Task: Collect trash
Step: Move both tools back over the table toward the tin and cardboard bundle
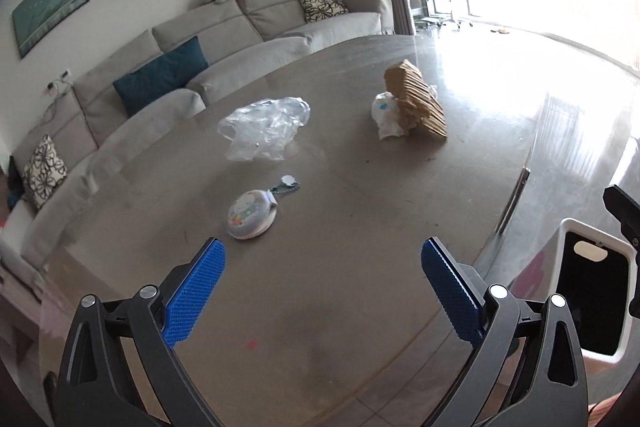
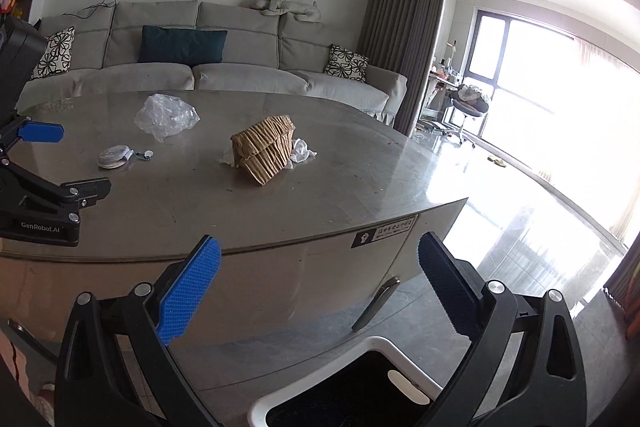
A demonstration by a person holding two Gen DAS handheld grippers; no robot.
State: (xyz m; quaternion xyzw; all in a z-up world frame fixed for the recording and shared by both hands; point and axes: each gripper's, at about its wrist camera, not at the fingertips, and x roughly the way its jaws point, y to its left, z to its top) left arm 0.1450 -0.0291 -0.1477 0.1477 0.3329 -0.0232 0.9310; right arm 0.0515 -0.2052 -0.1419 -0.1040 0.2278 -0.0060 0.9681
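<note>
Trash lies scattered on the grey table [image 1: 360, 227]: a crumpled clear plastic bag [image 1: 264, 129] sits toward the sofa side, and well apart from it a crushed piece of brown corrugated cardboard [image 1: 418, 99] leans over a wad of white wrapper [image 1: 385, 115], the two touching. Nearer the left gripper [image 1: 322, 291], a small round white case [image 1: 250, 214] with a cartoon print rests flat, a short chain and a little tag [image 1: 289, 181] trailing from it toward the plastic bag. The left gripper hovers above the near part of the tabletop with its blue-padded fingers [image 1: 196, 297] spread wide and nothing between them. The right gripper [image 2: 320, 287] hangs off the table's front edge, lower than the top, its blue pads [image 2: 190, 291] likewise wide apart and empty. Directly below it stands a white-rimmed bin [image 2: 384, 345] with a dark interior, on the tiled floor just beside the table; the same bin shows at the right edge of the left wrist view. Behind the table runs a grey sofa [image 2: 232, 67] with a teal cushion [image 2: 182, 45] and patterned cushions.
</note>
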